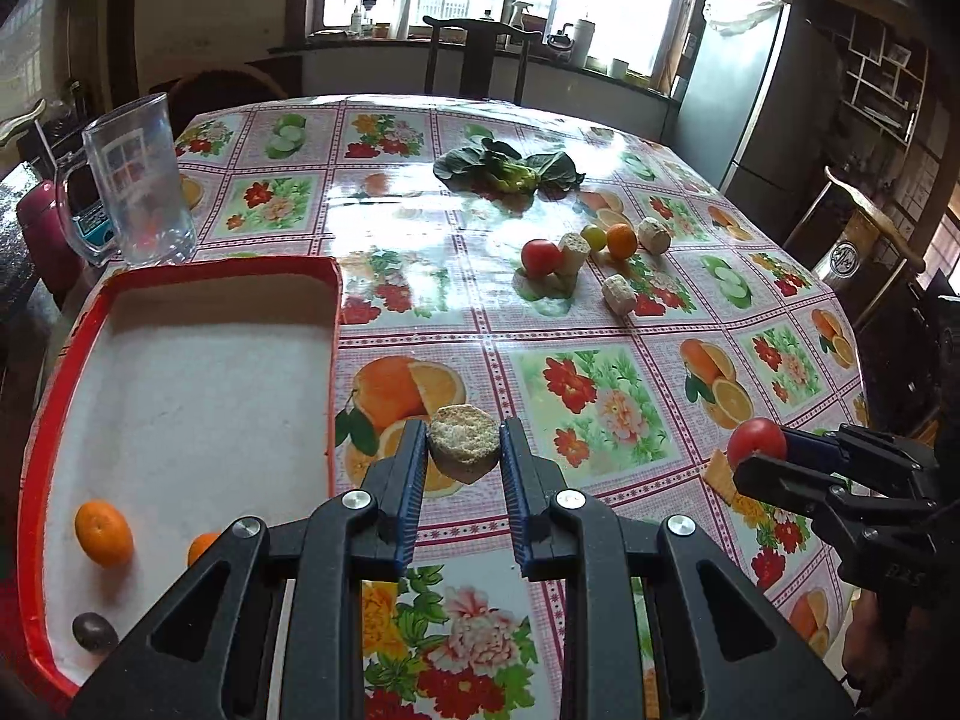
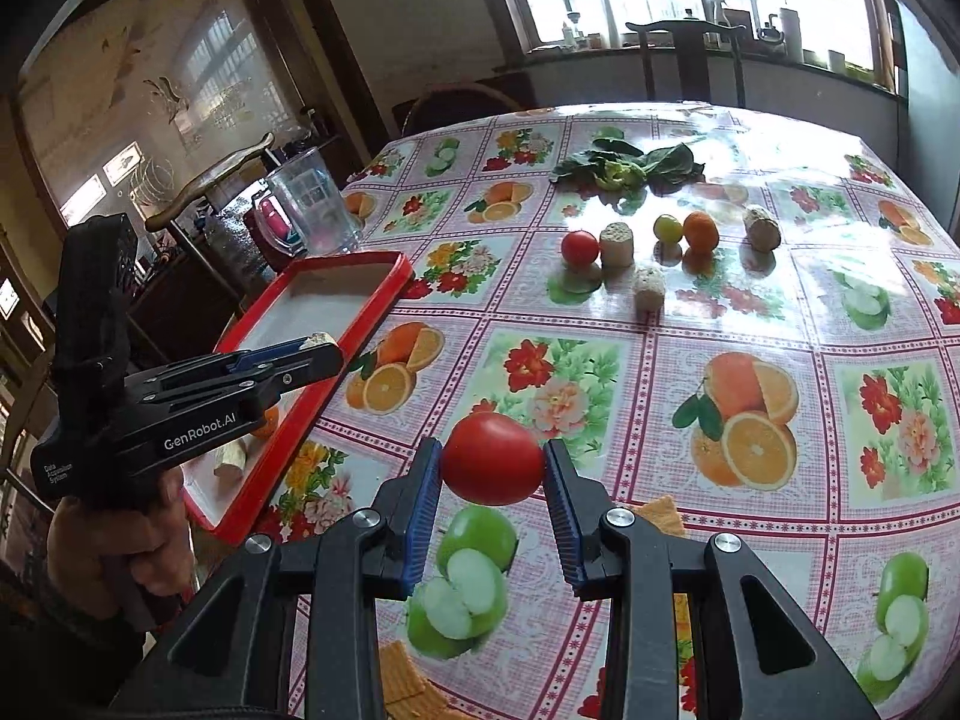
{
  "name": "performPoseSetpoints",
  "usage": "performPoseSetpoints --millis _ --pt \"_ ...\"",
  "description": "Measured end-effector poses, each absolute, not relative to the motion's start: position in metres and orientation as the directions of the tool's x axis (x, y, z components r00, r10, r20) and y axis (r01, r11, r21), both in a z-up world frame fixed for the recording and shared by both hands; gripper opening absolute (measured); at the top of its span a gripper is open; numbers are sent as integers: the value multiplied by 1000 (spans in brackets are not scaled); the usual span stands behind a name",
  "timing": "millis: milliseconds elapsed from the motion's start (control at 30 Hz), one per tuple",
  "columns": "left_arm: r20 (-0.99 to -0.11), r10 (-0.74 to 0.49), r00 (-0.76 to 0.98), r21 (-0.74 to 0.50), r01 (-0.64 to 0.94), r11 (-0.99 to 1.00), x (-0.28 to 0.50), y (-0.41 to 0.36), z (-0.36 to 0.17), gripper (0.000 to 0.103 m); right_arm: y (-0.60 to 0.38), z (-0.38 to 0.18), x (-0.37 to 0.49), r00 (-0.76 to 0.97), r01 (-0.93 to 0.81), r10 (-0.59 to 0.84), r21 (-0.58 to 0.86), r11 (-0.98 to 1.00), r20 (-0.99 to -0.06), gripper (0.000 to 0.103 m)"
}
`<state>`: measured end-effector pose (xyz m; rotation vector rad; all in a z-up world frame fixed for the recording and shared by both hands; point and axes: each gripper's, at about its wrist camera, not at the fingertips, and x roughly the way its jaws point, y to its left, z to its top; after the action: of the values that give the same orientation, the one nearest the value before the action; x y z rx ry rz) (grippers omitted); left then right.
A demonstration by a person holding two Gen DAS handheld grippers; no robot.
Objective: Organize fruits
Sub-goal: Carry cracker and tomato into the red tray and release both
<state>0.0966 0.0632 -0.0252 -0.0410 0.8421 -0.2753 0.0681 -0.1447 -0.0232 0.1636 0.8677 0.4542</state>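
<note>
My left gripper (image 1: pixel 463 450) has its fingers (image 1: pixel 414 468) clamped on a pale, porous round chunk (image 1: pixel 465 441), held above the tabletop (image 1: pixel 600 336) just right of the red tray (image 1: pixel 333 360). From the right wrist view that gripper (image 2: pixel 327 348) hangs over the tray's (image 2: pixel 360 324) near right rim, the chunk (image 2: pixel 318 339) showing only at its tip.

My right gripper (image 2: pixel 492 468) grips a tomato (image 2: pixel 493 465) between its fingers (image 2: pixel 423 498), lifted over the flowered cloth. In the left view it (image 1: pixel 759 450) sits at the right side of the tabletop with the tomato (image 1: pixel 757 441) at its tip, just beside a cracker (image 1: pixel 720 477).

Inside the tray I see an orange (image 1: pixel 103 533), a second orange (image 1: pixel 203 547) partly hidden behind my left gripper, and a dark round fruit (image 1: pixel 95 631).

Farther out on the tabletop lie another tomato (image 1: pixel 540 257) touching a pale chunk (image 1: pixel 573 251), a small green fruit (image 1: pixel 594 236) beside a small orange (image 1: pixel 621 239), and two more pale chunks (image 1: pixel 654 234) (image 1: pixel 619 294) near them. Leafy greens (image 1: pixel 507 167) lie beyond those. A clear jug (image 1: pixel 135 180) stands just behind the tray's far edge.
</note>
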Motion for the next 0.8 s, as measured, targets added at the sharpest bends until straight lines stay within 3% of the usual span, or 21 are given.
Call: performPoseSetpoints --millis 800 --pt "-715 -197 671 -173 102 980 78 149 -25 22 -53 -18 75 481 -459 529 313 832 -699 35"
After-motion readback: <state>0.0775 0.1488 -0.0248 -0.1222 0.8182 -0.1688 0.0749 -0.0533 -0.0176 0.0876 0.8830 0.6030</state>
